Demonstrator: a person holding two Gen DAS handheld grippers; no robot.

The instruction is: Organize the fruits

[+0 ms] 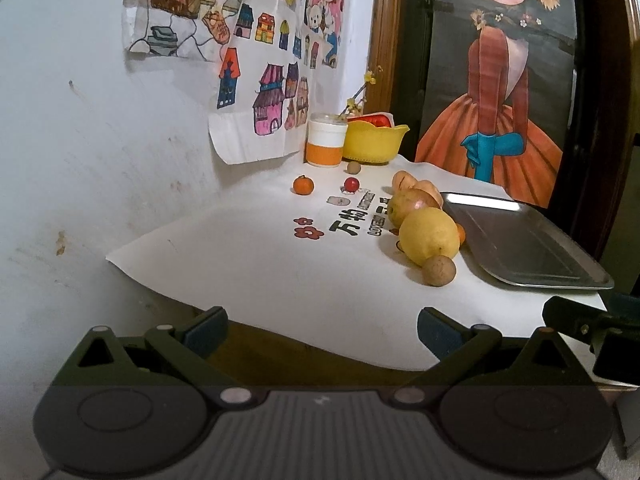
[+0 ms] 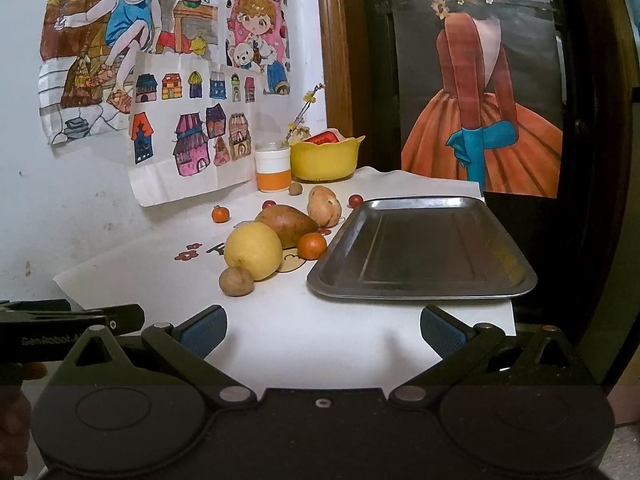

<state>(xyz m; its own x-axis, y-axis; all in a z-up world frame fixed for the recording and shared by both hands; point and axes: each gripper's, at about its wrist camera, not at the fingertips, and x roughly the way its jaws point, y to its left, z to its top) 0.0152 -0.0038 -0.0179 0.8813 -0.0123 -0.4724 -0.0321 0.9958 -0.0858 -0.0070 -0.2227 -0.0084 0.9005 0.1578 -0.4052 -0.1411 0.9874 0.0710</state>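
Fruits lie on a white printed sheet [image 2: 320,320]: a big yellow lemon [image 2: 253,251] [image 1: 429,235], a small brown round fruit [image 2: 236,281] [image 1: 439,270] in front of it, a brownish pear [image 2: 286,220] [image 1: 408,206], a potato-like tan fruit [image 2: 324,206], a tangerine [image 2: 312,245], another tangerine [image 2: 220,213] [image 1: 303,185], and small red fruits [image 2: 355,200] [image 1: 351,183]. An empty steel tray [image 2: 424,280] [image 1: 520,240] sits to their right. My left gripper [image 1: 322,330] and right gripper [image 2: 322,330] hang open near the table's front edge, holding nothing.
A yellow bowl [image 2: 325,160] [image 1: 374,140] and a white-and-orange cup [image 2: 273,170] [image 1: 326,145] stand at the back by the wall. Children's drawings [image 2: 192,140] hang on the wall at left. A painted panel [image 2: 480,120] stands behind the tray.
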